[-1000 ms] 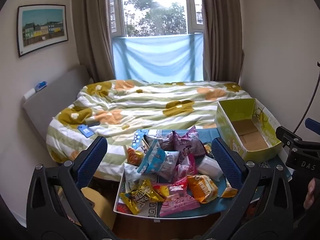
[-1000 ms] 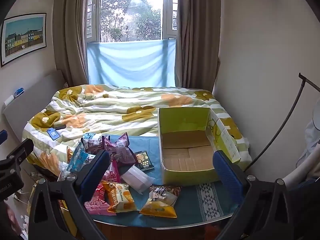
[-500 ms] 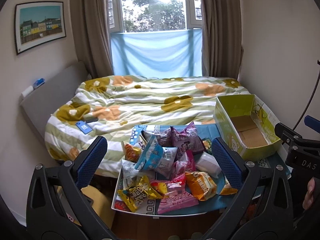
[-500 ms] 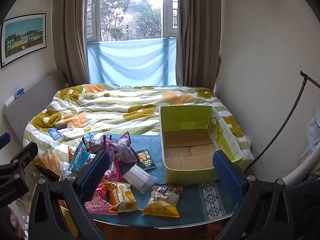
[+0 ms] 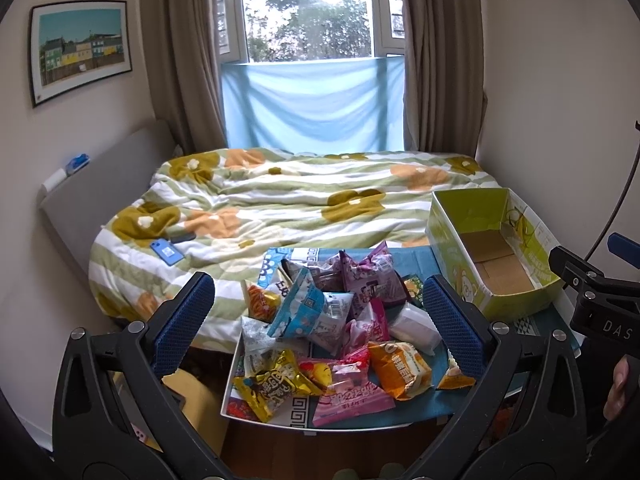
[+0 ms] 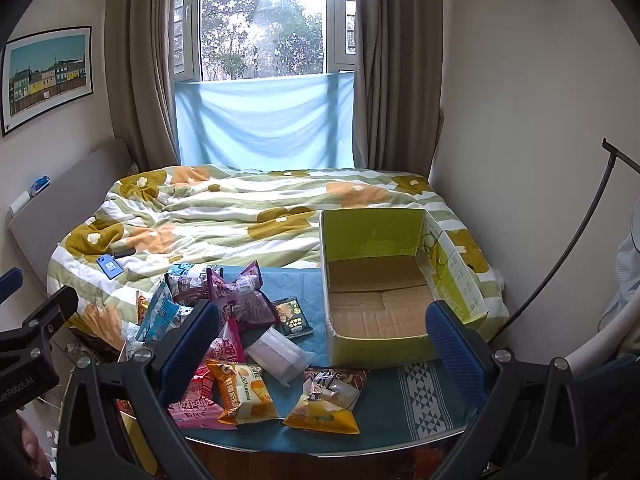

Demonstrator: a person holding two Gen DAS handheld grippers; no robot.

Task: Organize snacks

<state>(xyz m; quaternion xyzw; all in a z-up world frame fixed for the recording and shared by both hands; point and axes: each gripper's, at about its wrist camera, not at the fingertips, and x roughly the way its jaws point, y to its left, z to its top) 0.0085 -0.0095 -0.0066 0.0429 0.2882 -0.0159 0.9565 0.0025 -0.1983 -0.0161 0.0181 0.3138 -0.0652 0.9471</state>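
Observation:
A heap of snack packets point(image 5: 332, 320) lies on the left part of a small table with a blue cloth point(image 6: 416, 400); it also shows in the right wrist view point(image 6: 224, 320). An empty green cardboard box point(image 6: 384, 280) stands open on the table's right side, also in the left wrist view point(image 5: 492, 256). An orange packet point(image 6: 242, 390) and a yellow-brown packet point(image 6: 328, 404) lie near the front edge. My left gripper point(image 5: 318, 320) is open and empty, held back from the heap. My right gripper point(image 6: 320, 336) is open and empty, between heap and box.
A bed with a flowered quilt point(image 6: 248, 216) stands right behind the table, with a blue phone point(image 6: 109, 266) on it. The window and curtains point(image 5: 316, 60) are beyond. A wall is to the right. A black stand rod point(image 6: 560, 256) leans at the right.
Both grippers have pulled slightly back and tilted up, so the table and snacks sit a little lower in view. Nothing was taken hold of.

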